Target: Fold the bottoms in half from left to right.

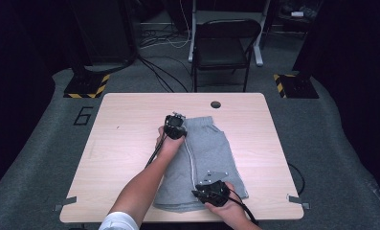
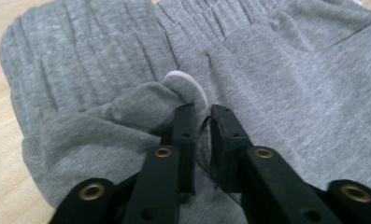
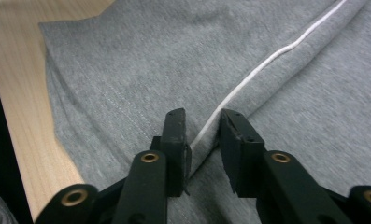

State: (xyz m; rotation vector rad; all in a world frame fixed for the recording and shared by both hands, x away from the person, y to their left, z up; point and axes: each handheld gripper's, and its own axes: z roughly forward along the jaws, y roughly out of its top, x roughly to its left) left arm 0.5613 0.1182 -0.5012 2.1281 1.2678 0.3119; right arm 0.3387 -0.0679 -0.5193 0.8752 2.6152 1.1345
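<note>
A pair of grey shorts [image 1: 211, 148] lies folded lengthwise on the light wood table [image 1: 120, 143], waistband at the far end. My left gripper [image 1: 176, 122] is at the waistband's left corner. In the left gripper view the left gripper [image 2: 203, 112] is shut on a raised pinch of grey shorts [image 2: 286, 84] fabric beside a white tab [image 2: 190, 84]. My right gripper [image 1: 198, 190] is at the near hem. In the right gripper view the right gripper [image 3: 204, 116] holds a ridge of the shorts [image 3: 141, 60], along which white piping [image 3: 267, 58] runs.
A dark cable hole [image 1: 215, 104] sits near the table's far edge. A black folding chair [image 1: 223, 45] stands beyond the table, with cables on the carpet. The table's near edge [image 3: 19, 107] lies just left of the right gripper.
</note>
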